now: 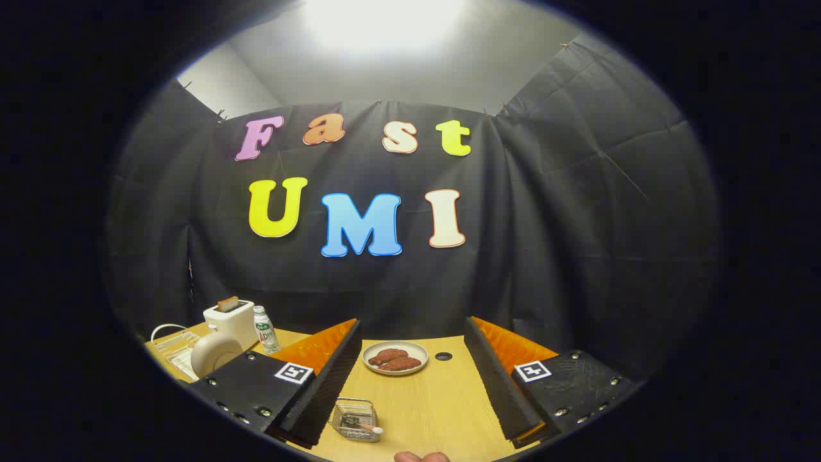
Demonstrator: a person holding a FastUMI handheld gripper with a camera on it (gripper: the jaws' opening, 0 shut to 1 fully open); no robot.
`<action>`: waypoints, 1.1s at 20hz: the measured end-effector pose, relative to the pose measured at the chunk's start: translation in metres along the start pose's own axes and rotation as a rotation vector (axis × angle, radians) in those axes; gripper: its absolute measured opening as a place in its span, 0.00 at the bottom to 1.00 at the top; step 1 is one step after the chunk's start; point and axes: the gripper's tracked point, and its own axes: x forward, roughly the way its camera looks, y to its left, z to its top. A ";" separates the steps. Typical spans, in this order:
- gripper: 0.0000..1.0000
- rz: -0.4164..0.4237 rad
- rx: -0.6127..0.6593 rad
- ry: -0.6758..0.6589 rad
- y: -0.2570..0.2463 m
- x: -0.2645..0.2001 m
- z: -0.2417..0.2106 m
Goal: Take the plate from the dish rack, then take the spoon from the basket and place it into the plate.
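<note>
My gripper [410,385] is open, its two fingers spread wide above the wooden table [436,404], nothing between them. A small wire basket [355,420] sits close to the left finger's tip, with a spoon [367,426] lying in it, pale bowl end toward the right. To the left, beyond the left finger, a cream plate [211,353] stands on edge in a wire dish rack [173,350]. Farther ahead, between the fingers, a second plate [395,357] lies flat with brown food pieces on it.
A white toaster [229,321] with a slice in it and a small water bottle [264,329] stand at the back left. A dark round hole [443,356] is in the tabletop right of the food plate. Part of a hand [420,457] shows at the near edge.
</note>
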 end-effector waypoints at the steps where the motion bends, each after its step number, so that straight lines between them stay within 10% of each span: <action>1: 0.99 -0.009 0.007 -0.009 0.003 -0.003 0.008; 22: 0.99 0.138 0.021 0.020 0.134 0.034 0.036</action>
